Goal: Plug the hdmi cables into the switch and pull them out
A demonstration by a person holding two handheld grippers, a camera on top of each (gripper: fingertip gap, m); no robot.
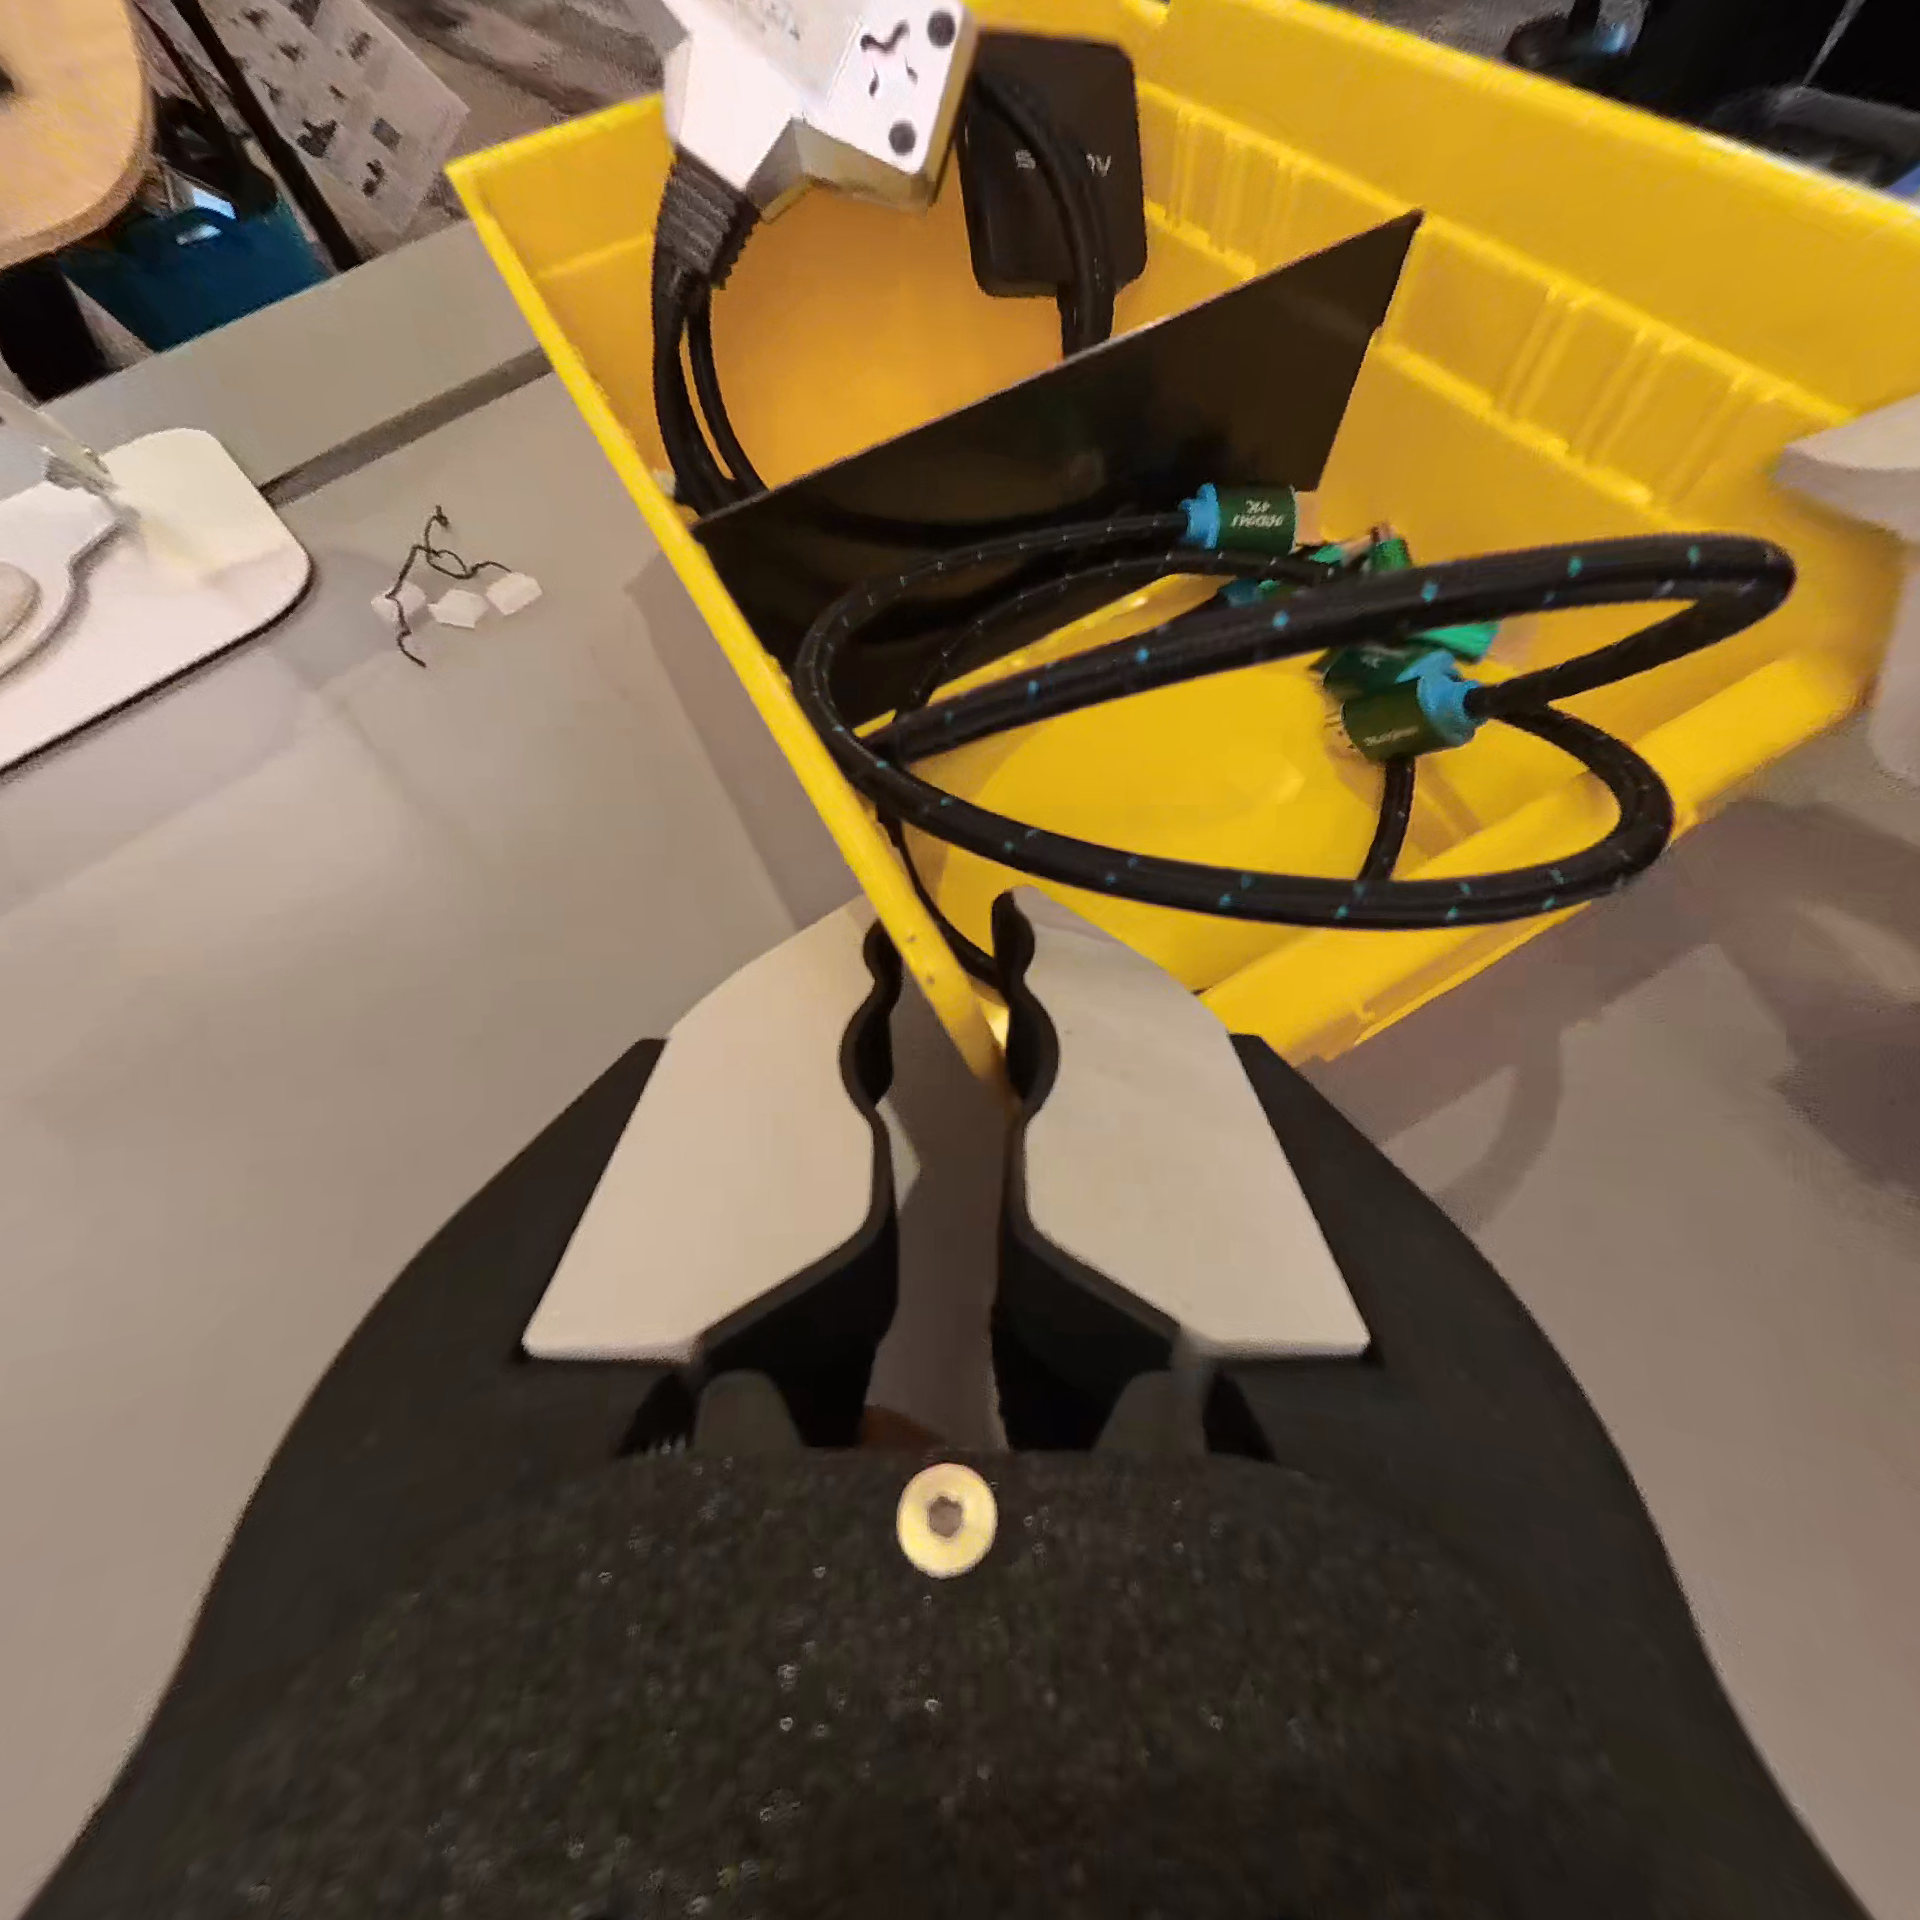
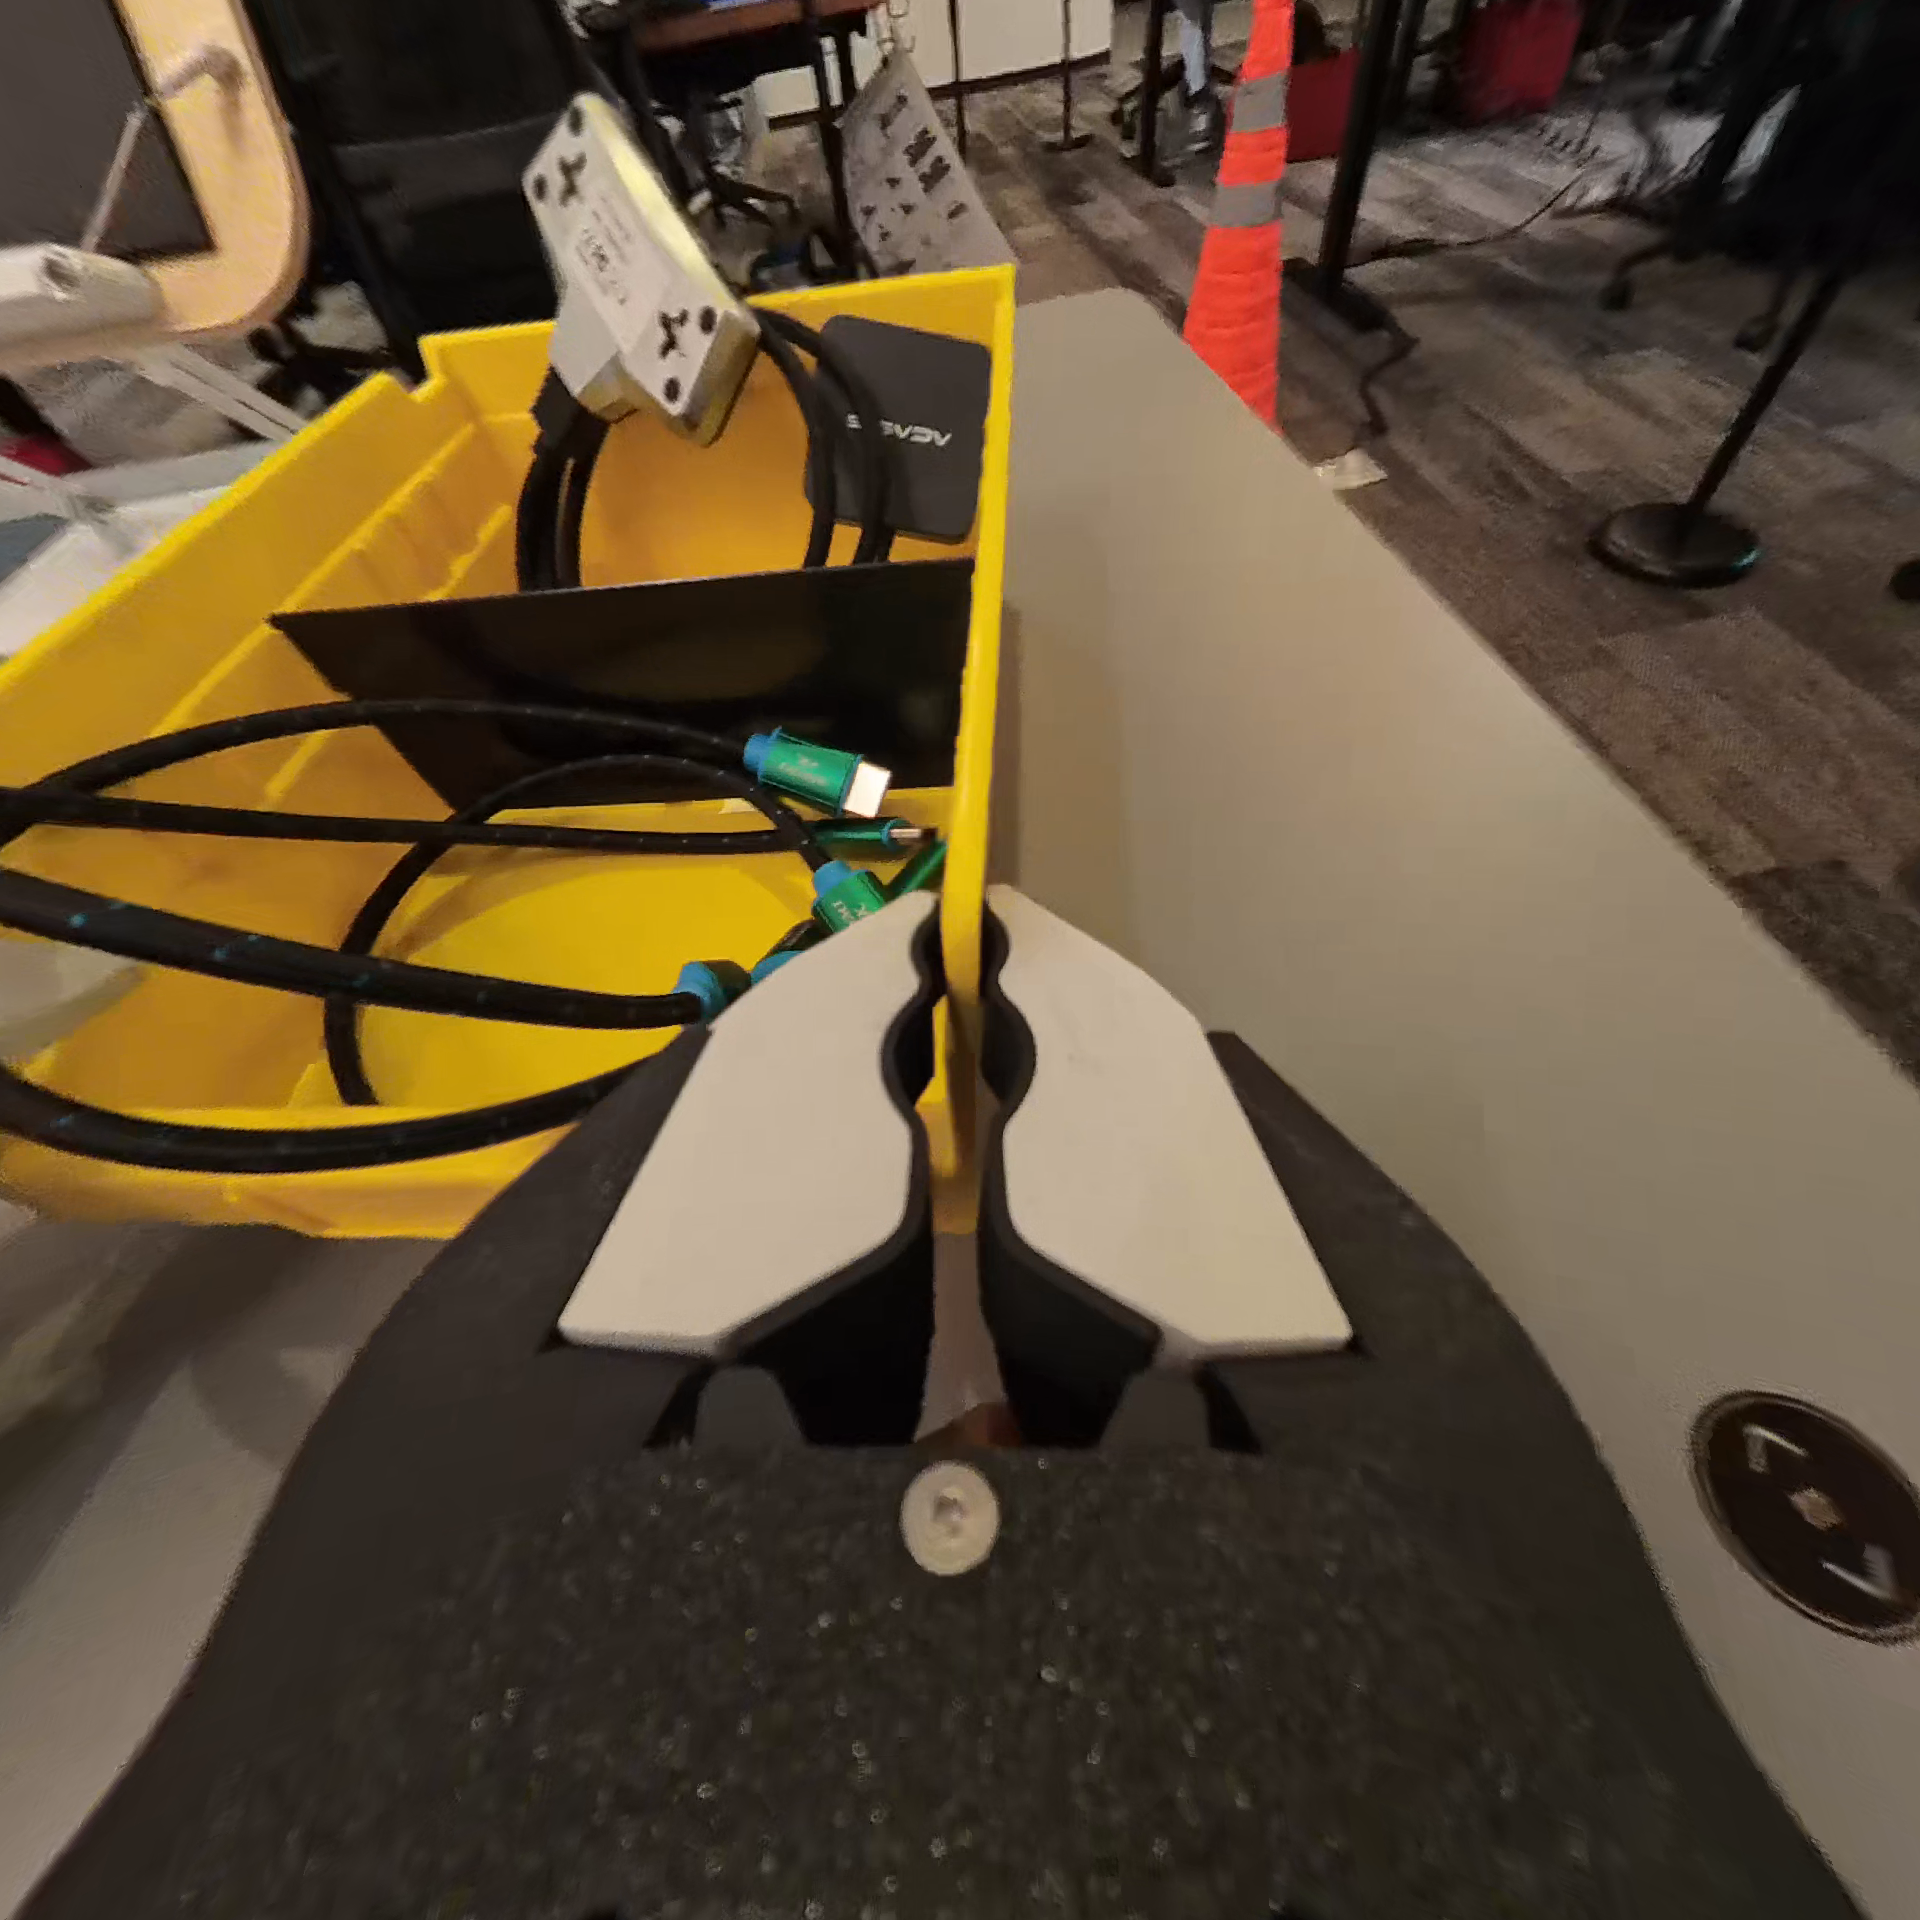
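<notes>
A yellow bin point(image 1: 1538, 343) point(image 2: 208, 1174) stands on a grey table. A black divider point(image 1: 1091, 436) point(image 2: 675, 655) splits it. The near compartment holds black braided HDMI cables point(image 1: 1247, 894) point(image 2: 312, 966) with green plugs point(image 1: 1247, 520) point(image 2: 821, 774). The silver switch point(image 1: 821, 94) point(image 2: 639, 281) rests at the far rim with a black cable attached, beside a black adapter point(image 1: 1055, 166) point(image 2: 904, 426). My left gripper point(image 1: 940, 925) straddles the bin's left wall near its corner. My right gripper point(image 2: 961, 914) is shut on the bin's right wall.
A white pad point(image 1: 135, 582) and small white pieces on a thread point(image 1: 457, 597) lie on the table left of the bin. A round grommet point(image 2: 1813, 1512) sits in the table at the right. An orange cone point(image 2: 1242, 208) and a stand base point(image 2: 1673, 540) are on the floor beyond.
</notes>
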